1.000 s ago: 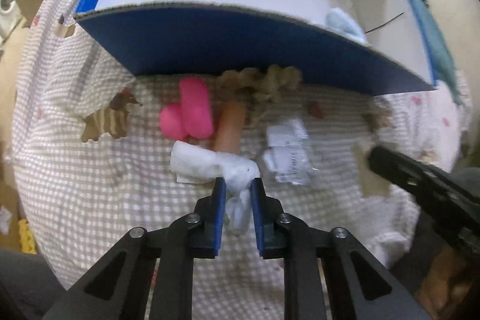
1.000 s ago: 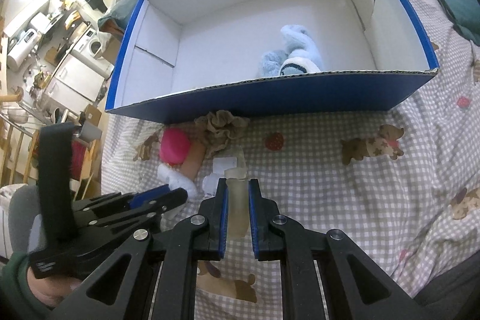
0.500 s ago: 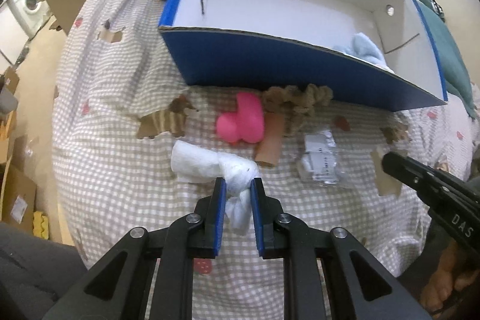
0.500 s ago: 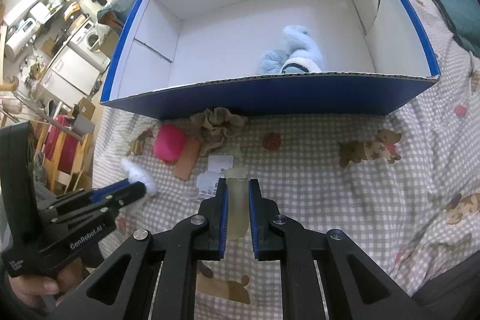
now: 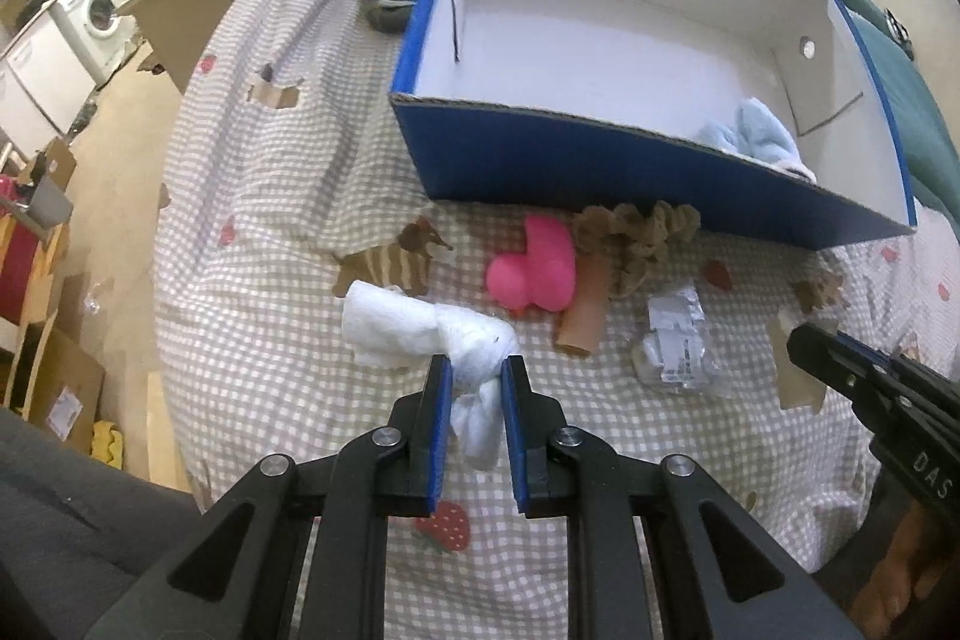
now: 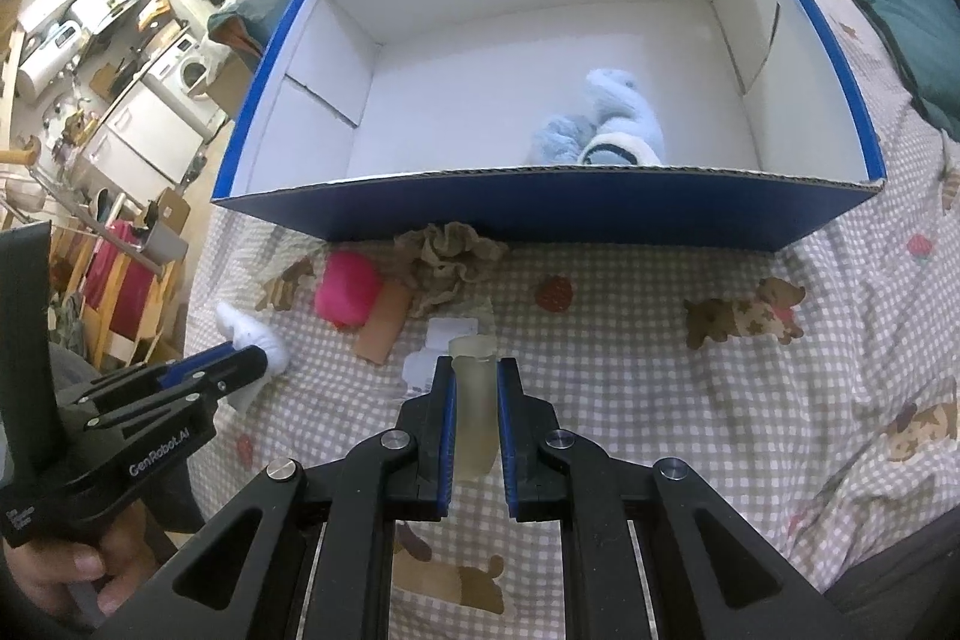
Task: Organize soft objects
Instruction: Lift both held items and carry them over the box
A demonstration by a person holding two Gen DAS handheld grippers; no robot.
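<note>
left tongs (image 5: 474, 388) clamp white cloth (image 5: 420, 328) | right tongs (image 6: 474, 388) clamp pale tube (image 6: 474, 400)

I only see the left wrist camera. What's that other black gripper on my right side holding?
Observer: The right gripper is shut on a pale, cloudy soft tube.
Operator: Is anything hiding behind the box's front wall?
Observer: No, only the light-blue fluffy plush lies in the blue-and-white cardboard box, close to that wall.
Operator: Who's holding my gripper?
Observer: A bare hand grips the handle of the left gripper, which pinches the white rolled cloth.
</note>
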